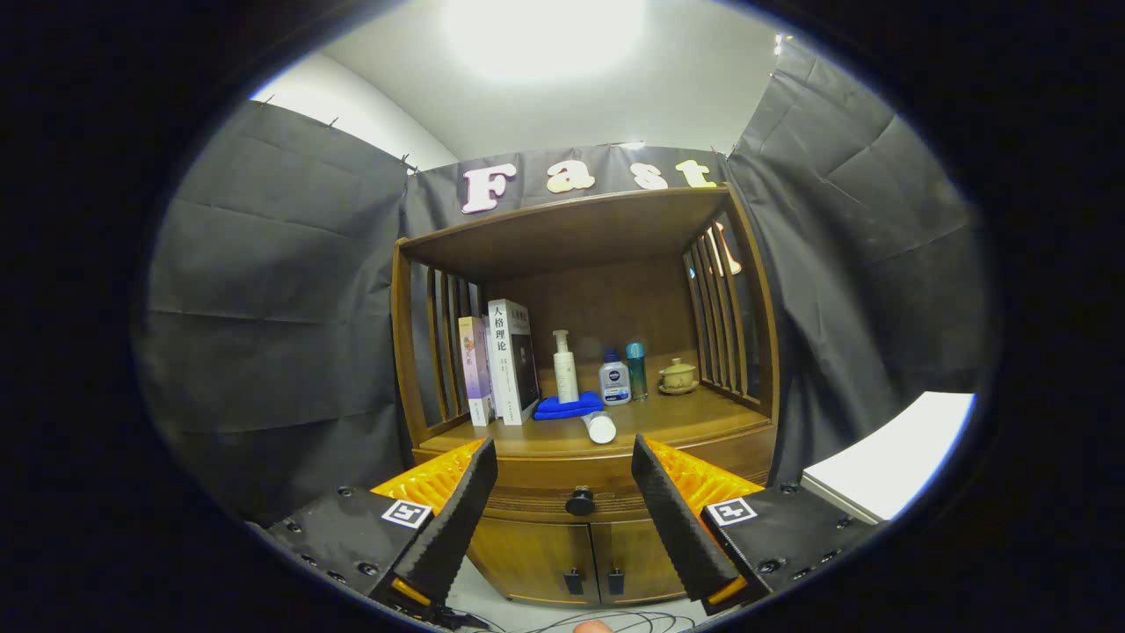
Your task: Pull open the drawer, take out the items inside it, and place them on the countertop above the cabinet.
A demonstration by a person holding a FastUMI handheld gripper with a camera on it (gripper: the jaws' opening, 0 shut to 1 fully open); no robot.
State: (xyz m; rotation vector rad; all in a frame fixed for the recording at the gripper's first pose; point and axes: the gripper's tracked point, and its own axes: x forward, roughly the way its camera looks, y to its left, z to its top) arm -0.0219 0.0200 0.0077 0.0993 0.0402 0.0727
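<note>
Before the wooden cabinet (580, 527) the tongs (565, 488) are held level and spread wide apart, nothing being gripped between them. Both fingers (457, 519) are pointed at the cabinet front, and the round dark knob (580, 502) of the drawer (562, 492) is seen between them, beyond their tips and untouched. The drawer is seen fully closed, flush with the cabinet front, just below the table (668, 424); its contents are hidden. Below the knob two lower doors (615, 549) with small dark handles are seen shut.

Above the drawer the table is framed by slatted sides and a wooden roof. On it, to the left above the knob, two books (501, 360) are stood upright. Beside them a white pump bottle (565, 365) is set behind a folded blue cloth (569, 406), and a white tube (600, 425) is laid on its side near the front edge, almost straight above the knob. Further right a small white bottle with a blue cap (614, 378), a slim teal bottle (636, 370) and a lidded cup on a saucer (678, 376) are lined up.

Dark cloth is hung around the cabinet, with a white ceiling above. To the cabinet's right a white surface (892, 457) is seen, and cables (615, 622) are strewn on the pale floor below the doors.
</note>
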